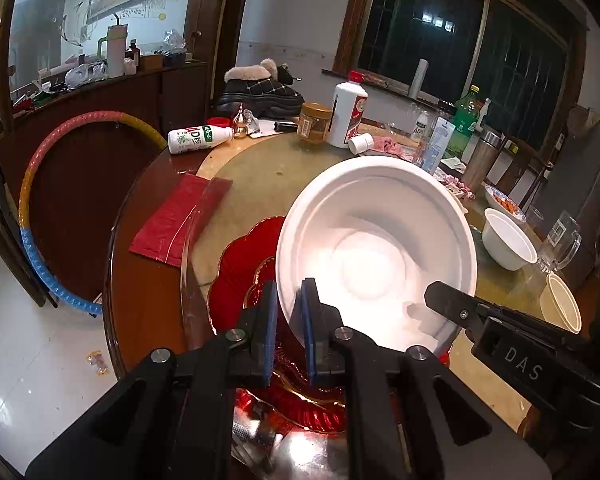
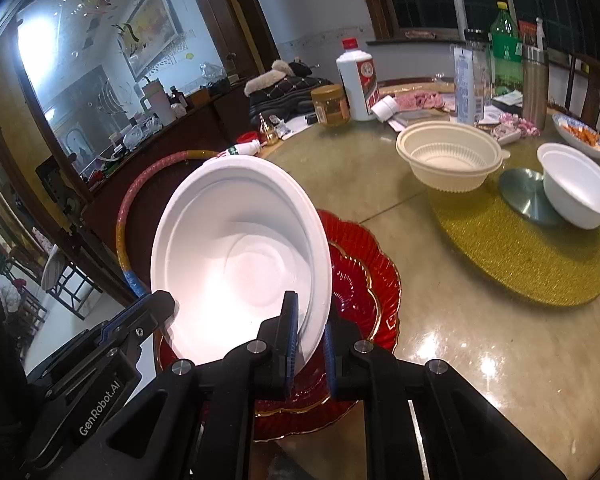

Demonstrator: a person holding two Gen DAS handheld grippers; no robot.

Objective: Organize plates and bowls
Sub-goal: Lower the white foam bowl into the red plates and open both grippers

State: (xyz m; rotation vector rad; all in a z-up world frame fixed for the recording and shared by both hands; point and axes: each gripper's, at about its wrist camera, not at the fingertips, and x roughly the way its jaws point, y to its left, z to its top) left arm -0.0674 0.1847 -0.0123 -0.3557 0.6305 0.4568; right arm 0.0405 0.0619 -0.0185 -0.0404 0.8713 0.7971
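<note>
Work is early: both jaws pinch the big white bowl (image 1: pixel 376 256) over the red plates (image 2: pixel 364 280); two bowls wait at right on the bench (image 2: pixel 480 340).

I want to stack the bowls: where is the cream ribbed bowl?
In the right wrist view, the cream ribbed bowl stands upright on the gold placemat, far right of centre, left of a smaller white bowl.
</note>
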